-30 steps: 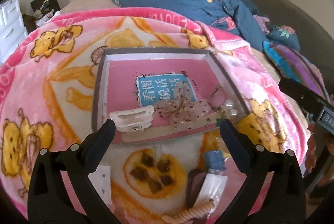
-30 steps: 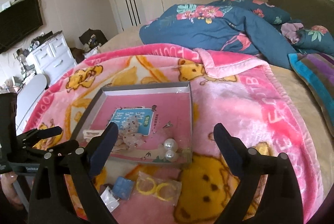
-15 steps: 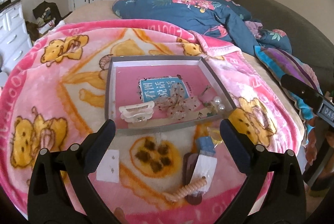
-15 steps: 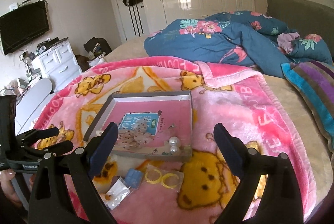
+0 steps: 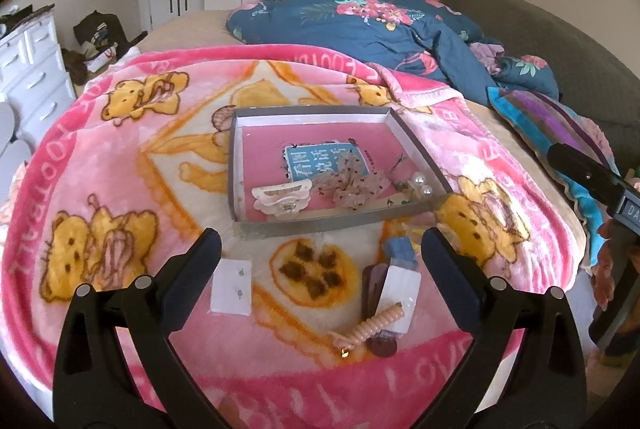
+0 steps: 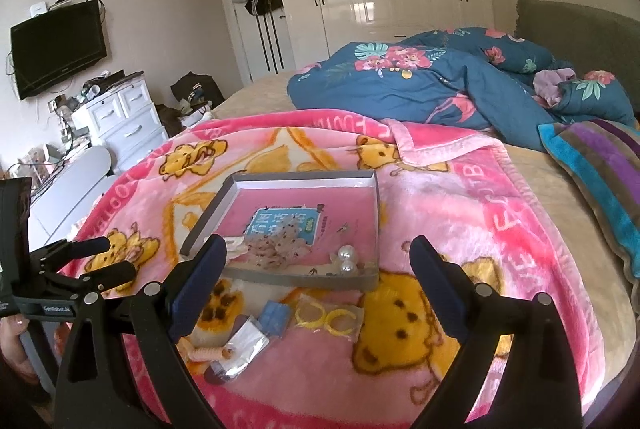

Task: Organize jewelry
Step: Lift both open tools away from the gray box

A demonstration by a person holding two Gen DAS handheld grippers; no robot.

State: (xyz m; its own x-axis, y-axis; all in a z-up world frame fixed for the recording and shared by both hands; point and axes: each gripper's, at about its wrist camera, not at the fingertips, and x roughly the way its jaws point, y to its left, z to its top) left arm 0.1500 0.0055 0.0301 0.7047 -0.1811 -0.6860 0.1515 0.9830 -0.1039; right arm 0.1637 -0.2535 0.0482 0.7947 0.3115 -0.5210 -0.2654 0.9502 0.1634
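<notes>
Pink blanket (image 5: 120, 189) w/ grey tray (image 5: 340, 225); both hand-held grippers (image 5: 320, 249) (image 6: 318, 261) spread wide, empty.

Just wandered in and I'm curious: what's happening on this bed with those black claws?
A person is sorting jewelry into a shallow gray tray on a pink blanket. Both the left claw and the right claw hang open above the blanket, holding nothing. The tray already holds a white hair clip, a sheer bow and pearl earrings. A white earring card, a coiled hair tie and yellow rings in a bag wait outside.
</notes>
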